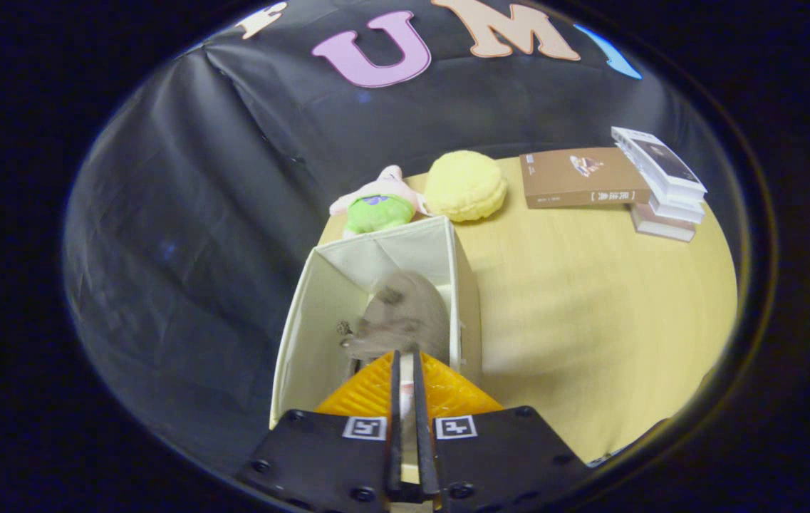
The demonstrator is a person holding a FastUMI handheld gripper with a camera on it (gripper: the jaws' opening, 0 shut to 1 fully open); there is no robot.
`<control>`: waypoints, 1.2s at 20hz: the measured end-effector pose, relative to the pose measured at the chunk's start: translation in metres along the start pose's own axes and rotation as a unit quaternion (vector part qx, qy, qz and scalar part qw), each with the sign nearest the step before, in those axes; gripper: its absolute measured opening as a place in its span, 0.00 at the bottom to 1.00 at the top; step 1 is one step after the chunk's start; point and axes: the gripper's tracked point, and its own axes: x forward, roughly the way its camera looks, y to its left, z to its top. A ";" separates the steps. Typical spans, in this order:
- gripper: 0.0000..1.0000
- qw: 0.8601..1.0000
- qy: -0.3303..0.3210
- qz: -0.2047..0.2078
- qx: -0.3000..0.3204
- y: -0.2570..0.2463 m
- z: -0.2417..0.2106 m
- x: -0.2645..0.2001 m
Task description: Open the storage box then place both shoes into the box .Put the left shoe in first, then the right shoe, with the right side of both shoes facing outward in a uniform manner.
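Gripper [405, 367] fingers nearly closed, apparently pinching a grey shoe [405, 313] inside the open storage box [319, 313] (blurred). Probably placing a shoe; next, release and withdraw upward.

Desk [590, 299]: light wood top, round-looking edge against the black cloth wall. On it: open white fabric storage box [319, 313] at the near-left edge. Just behind the box, a pink-and-green plush toy [376, 206], and beside that a round yellow cushion [465, 185], the two touching. Further right, a brown book [583, 178] lying flat, next to a stack of books [661, 182] with a white one on top. The wide middle stretch between box and books is bare wood.
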 end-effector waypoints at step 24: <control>1.00 0.935 -0.314 0.016 -0.165 -0.053 0.092 -0.177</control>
